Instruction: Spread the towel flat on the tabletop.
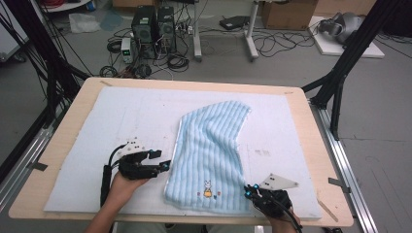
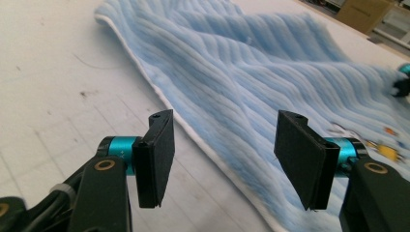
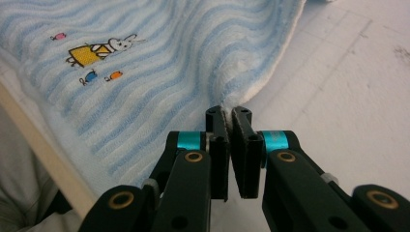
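Observation:
A light blue striped towel (image 1: 209, 150) with a small rabbit picture (image 1: 208, 188) lies on the white mat, folded and narrowing toward the far side. My left gripper (image 1: 163, 160) hovers at the towel's left edge, open; in the left gripper view its jaws (image 2: 225, 159) stand wide apart above the white hem of the towel (image 2: 251, 72), nothing pressed between them. My right gripper (image 1: 248, 190) is at the towel's near right corner. In the right gripper view its jaws (image 3: 228, 116) are shut on the towel's edge (image 3: 145, 72), with the rabbit picture (image 3: 96, 48) to the left.
A white foam mat (image 1: 121, 121) covers most of the wooden table (image 1: 311, 126), whose front edge runs just below the towel. Black frame posts stand at both back corners. Computers and cables lie on the floor beyond the table.

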